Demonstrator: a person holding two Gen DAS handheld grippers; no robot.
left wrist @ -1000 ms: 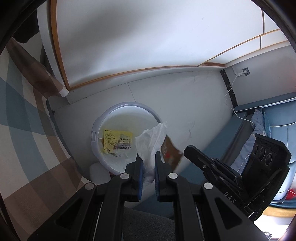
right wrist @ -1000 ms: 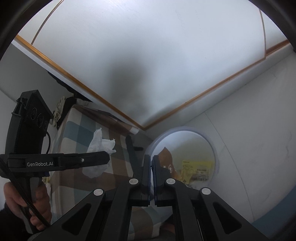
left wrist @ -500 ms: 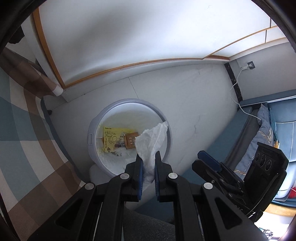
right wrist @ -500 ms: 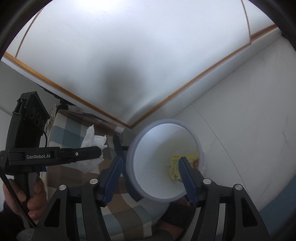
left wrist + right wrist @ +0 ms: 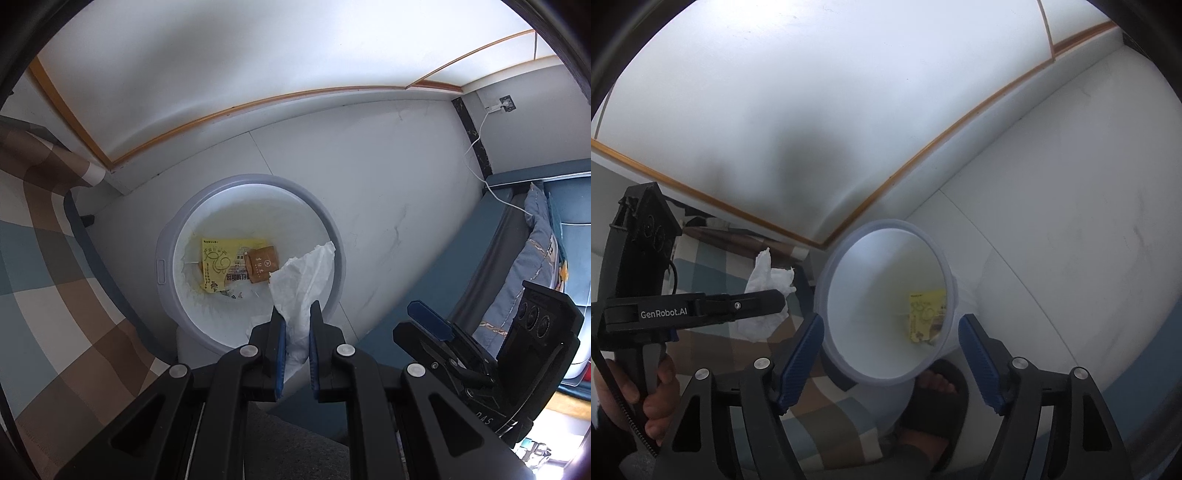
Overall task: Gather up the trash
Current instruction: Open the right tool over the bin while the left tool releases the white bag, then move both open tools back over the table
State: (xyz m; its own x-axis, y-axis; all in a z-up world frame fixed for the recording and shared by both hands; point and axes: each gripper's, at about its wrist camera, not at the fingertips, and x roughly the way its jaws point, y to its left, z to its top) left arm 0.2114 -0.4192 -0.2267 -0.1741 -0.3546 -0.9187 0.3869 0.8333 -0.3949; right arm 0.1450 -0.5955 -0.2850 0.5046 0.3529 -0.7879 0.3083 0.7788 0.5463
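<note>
A round white bin (image 5: pixel 334 236) stands on the pale floor below both grippers. Inside it lie a yellow wrapper (image 5: pixel 218 266) and a small brown packet (image 5: pixel 261 264). My left gripper (image 5: pixel 294 319) is shut on a crumpled white tissue (image 5: pixel 308 280) that hangs over the bin's near right rim. In the right wrist view the same bin (image 5: pixel 822 280) sits ahead, with the yellow wrapper (image 5: pixel 925 308) at its bottom and the tissue (image 5: pixel 764 282) held by the left gripper (image 5: pixel 781 301) to its left. My right gripper (image 5: pixel 891 345) is over the bin, its jaws opening with nothing between them.
A checked brown, blue and white cloth (image 5: pixel 44 258) covers furniture left of the bin. A blue sofa with cushions (image 5: pixel 535 240) and a white cable (image 5: pixel 480 166) lie to the right. A foot in a black sandal (image 5: pixel 934 395) stands near the bin. A wood-trimmed wall (image 5: pixel 258 99) runs behind.
The right gripper went from shut to wide open and the brown packet it held now lies in the bin. Both grippers sank toward the bin, the left still holding the tissue.
</note>
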